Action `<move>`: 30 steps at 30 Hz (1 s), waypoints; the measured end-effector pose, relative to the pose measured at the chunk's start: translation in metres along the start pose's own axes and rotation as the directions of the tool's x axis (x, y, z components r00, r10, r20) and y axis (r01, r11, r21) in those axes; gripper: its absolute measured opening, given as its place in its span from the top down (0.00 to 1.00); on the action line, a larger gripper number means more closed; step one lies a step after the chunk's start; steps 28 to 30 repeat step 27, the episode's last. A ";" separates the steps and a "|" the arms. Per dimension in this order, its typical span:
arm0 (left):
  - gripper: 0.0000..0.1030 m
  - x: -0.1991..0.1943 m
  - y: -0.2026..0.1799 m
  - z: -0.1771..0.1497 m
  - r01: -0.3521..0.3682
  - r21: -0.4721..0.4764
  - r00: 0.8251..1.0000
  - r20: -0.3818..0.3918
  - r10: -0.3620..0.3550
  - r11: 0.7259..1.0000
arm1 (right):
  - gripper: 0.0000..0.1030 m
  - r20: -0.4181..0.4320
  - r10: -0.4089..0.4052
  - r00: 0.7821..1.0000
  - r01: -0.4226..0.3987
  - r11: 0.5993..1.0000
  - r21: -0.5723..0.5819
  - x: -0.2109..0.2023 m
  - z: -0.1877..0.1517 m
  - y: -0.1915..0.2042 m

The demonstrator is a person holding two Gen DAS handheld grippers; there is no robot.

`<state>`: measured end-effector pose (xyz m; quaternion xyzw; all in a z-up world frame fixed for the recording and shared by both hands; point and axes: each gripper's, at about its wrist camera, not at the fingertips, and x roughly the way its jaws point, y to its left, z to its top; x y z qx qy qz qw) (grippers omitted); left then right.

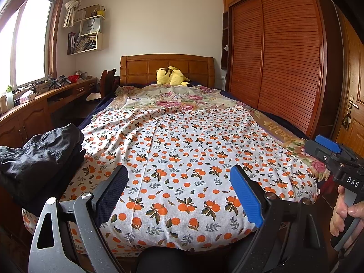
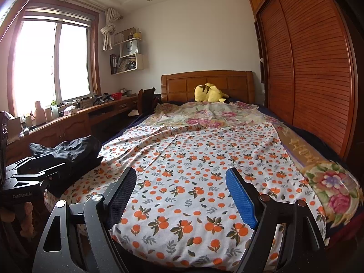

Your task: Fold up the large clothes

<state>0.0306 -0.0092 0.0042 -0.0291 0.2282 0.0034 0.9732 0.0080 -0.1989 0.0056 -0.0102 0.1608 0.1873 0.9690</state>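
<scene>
Nearest the lens, the left gripper (image 1: 179,195) and the right gripper (image 2: 180,196) both hold their jaws wide apart, each with one dark mesh pad and one blue ribbed pad (image 1: 244,199), and nothing lies between them. Both hang above the foot of the white bed sheet printed with orange fruit and leaves (image 1: 182,159). Seen from the left wrist camera, the right gripper's black body at the right edge bears the white letters "DAS", with a hand (image 1: 345,211) on its handle. Seen from the right wrist camera, the left gripper's black body at the left edge reads "GenRobot.AI". The task item, a crumpled black garment (image 1: 38,159), lies heaped on the bed's left edge, left of both grippers and apart from them. Farther off lie a pink-flowered bedspread (image 2: 204,116), a yellow plush toy (image 2: 209,93) against the wooden headboard (image 1: 167,67), and, on the wall shelf, a white paper bag marked "HONOR" (image 1: 91,27).
</scene>
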 end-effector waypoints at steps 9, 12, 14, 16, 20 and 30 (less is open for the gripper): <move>0.11 -0.001 0.000 0.000 0.001 0.000 1.000 0.001 -0.001 1.000 | 0.20 0.001 -0.002 1.000 0.002 1.000 0.000 0.000 0.000 0.000; 0.11 -0.001 0.000 -0.001 0.000 0.000 1.000 0.002 0.000 1.000 | 0.20 0.002 -0.004 1.000 0.004 1.000 -0.001 0.000 0.000 0.000; 0.11 0.000 0.000 -0.001 0.000 0.000 1.000 0.001 0.000 1.000 | 0.20 0.002 -0.003 1.000 0.003 1.000 -0.001 0.000 0.000 0.000; 0.11 0.000 0.000 -0.001 0.000 0.000 1.000 0.001 0.000 1.000 | 0.20 0.001 -0.003 1.000 0.003 1.000 -0.002 0.000 0.000 0.000; 0.11 -0.001 0.000 -0.001 0.000 0.000 1.000 0.001 0.000 1.000 | 0.20 0.000 -0.001 1.000 0.001 1.000 -0.001 0.000 -0.001 0.000; 0.11 -0.002 -0.001 0.001 0.008 -0.004 1.000 0.001 -0.008 1.000 | 0.20 0.000 -0.002 1.000 0.002 1.000 -0.003 0.000 -0.001 0.001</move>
